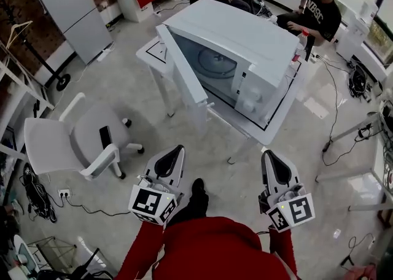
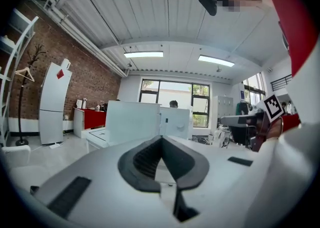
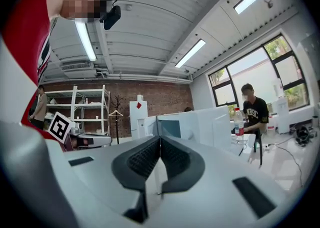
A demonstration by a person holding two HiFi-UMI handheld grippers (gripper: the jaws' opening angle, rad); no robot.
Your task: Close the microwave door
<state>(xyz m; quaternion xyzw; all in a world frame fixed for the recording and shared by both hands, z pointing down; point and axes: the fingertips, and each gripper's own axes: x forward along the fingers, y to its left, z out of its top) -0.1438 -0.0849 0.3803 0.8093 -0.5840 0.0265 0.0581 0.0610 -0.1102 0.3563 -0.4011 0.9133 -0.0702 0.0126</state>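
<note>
The hands holding the tongs are hidden beneath the marker cubes and red sleeves [image 1: 144, 248]. At far left an office chair [image 1: 73, 140] stands on the floor. The left gripper [image 1: 177, 149] hangs low, its jaws pressed together on nothing. Ahead, well apart from both tools, the microwave door [image 1: 184, 82] stands open, swung out from the front on its left side. The white microwave [image 1: 245, 36] sits on a white table [image 1: 149, 58]. Its glass turntable [image 1: 215, 62] shows, though the door cuts off part of the cavity. The right gripper [image 1: 268, 153] is likewise closed and empty.
</note>
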